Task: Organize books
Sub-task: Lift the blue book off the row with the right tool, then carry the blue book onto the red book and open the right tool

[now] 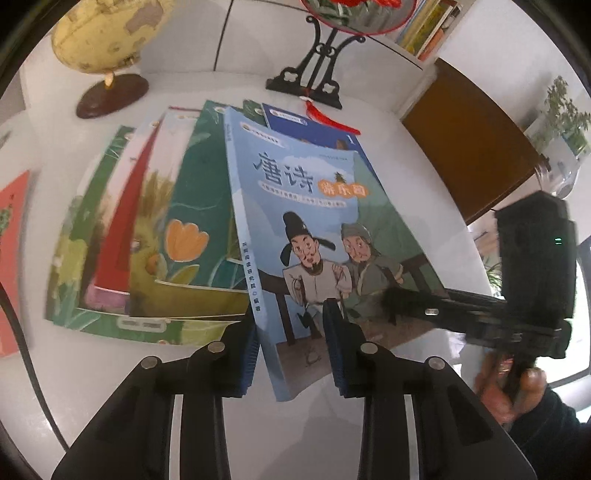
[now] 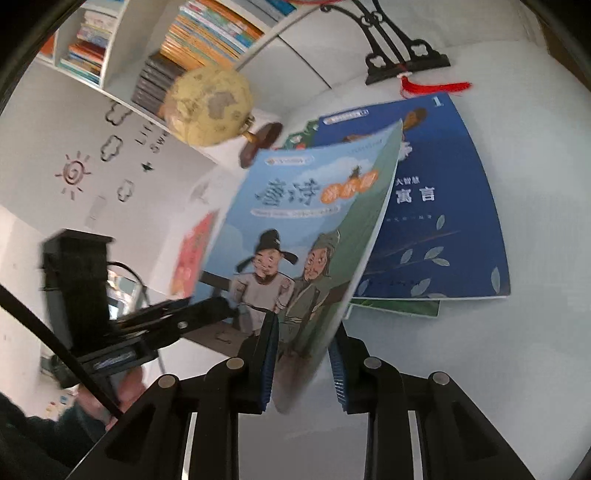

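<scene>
A light blue book with two cartoon men on its cover (image 1: 295,206) (image 2: 295,229) is lifted and tilted above the white table (image 2: 480,369), its cover bowed. My left gripper (image 1: 291,343) is shut on its near corner by the spine. My right gripper (image 2: 303,365) is shut on the opposite lower corner. Each gripper also shows in the other's view, the right gripper (image 1: 402,306) at the book's right edge and the left gripper (image 2: 207,310) at its left edge. Under the lifted book lies a dark blue book (image 2: 443,206) (image 1: 314,129). Several green and red books (image 1: 166,240) lie fanned out to the left.
A yellow globe (image 1: 107,33) (image 2: 210,107) and a black ornament stand (image 1: 306,81) (image 2: 406,62) with a red tassel stand behind the books. An orange-red book (image 1: 11,258) lies far left. A brown panel (image 1: 469,140) is at the right, and a bookshelf (image 2: 207,33) is behind.
</scene>
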The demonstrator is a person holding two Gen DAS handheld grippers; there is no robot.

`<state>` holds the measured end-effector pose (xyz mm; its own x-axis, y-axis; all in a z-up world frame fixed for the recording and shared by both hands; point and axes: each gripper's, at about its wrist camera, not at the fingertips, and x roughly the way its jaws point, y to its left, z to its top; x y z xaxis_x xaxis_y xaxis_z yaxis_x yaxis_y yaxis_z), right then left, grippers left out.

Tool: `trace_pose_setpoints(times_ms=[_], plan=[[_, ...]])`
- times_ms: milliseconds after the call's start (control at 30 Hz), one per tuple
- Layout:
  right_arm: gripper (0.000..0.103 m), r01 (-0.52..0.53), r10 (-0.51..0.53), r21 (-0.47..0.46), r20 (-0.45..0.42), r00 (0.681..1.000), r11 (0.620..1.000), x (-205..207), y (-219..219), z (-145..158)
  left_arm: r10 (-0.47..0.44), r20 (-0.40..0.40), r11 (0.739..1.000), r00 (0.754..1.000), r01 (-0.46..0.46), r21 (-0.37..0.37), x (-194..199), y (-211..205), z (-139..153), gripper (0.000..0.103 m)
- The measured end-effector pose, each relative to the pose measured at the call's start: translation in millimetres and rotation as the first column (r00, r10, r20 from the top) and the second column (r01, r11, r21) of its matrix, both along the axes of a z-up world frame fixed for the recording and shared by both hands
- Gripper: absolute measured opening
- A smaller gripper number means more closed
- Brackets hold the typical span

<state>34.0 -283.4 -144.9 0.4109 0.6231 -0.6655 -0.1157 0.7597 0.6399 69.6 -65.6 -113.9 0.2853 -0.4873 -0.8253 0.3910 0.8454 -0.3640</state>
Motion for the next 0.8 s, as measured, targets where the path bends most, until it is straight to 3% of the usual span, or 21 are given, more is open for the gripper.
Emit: trace_pose_setpoints(times_ms=[67,200,267,433,567,800], plan=[[0.025,0.005,-0.006,-0.038,-0.019,1.0,0.999,6,6,-11,-0.018,-0.036,1.0,0.999,0.017,-0.016,2,-3,-10,0.028],[0.025,0.037,-0.037,-0.036,-0.014,0.999,0.999,6,9,-16,-0.008,-0.023,1.0,1.0,0.008,-0.013,1,-8,-12,0.026],[0.025,0.033,-0.032,-0.102,0.011,0.999,0.994,3,13,-8,0.002,-0.013,1.0,1.0,-0.003,-0.017,0,-6,-10,0.025],[0.024,-0.006,0.03,-0.266,0.087,0.996,0.964,-1,33,19,-0.013,0.137,0.996,0.99,0.001,0.089,-12,-14,8,0.026],[0.024,-0.014,0.052,-0.324,0.11,0.993,0.946,-2,44,30,-0.066,0.266,0.978,0.962,0.009,0.208,-24,-25,19,0.026],[0.024,0.007,0.05,-0.343,0.156,0.987,0.939,-12,52,49,-0.063,0.345,0.979,0.936,-0.01,0.205,-30,-20,44,0.026]])
